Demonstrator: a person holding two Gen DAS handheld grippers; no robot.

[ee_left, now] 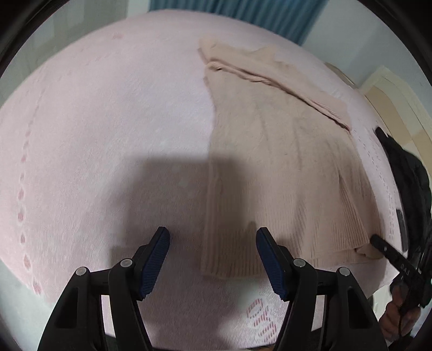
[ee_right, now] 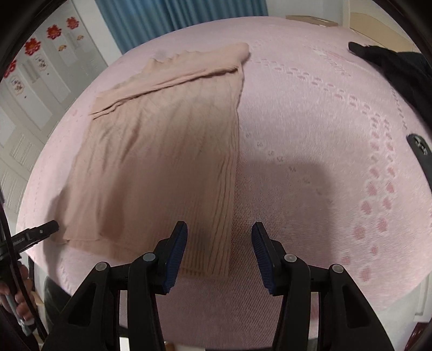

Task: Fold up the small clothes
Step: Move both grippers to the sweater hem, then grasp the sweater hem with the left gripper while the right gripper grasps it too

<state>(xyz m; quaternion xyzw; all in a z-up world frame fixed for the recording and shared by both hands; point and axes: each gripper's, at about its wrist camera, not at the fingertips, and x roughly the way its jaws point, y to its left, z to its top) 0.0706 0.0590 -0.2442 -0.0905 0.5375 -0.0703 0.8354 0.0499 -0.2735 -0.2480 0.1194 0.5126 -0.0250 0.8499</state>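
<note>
A beige ribbed knit garment (ee_left: 280, 167) lies flat on a pink cloth-covered table (ee_left: 108, 135), with one sleeve folded across its far end. My left gripper (ee_left: 213, 237) is open, hovering over the garment's near left hem corner. In the right wrist view the garment (ee_right: 162, 162) lies left of centre. My right gripper (ee_right: 219, 232) is open above the garment's near right hem corner. The right gripper's tip (ee_left: 383, 247) shows at the hem's right corner in the left wrist view; the left gripper's tip (ee_right: 40, 232) shows at the left corner in the right wrist view.
A black garment (ee_right: 399, 70) lies at the table's right side; it also shows in the left wrist view (ee_left: 407, 172). Blue curtain (ee_right: 175, 19) and a white wall with red flower stickers (ee_right: 32, 46) stand behind. The pink table cloth (ee_right: 324, 135) extends right of the garment.
</note>
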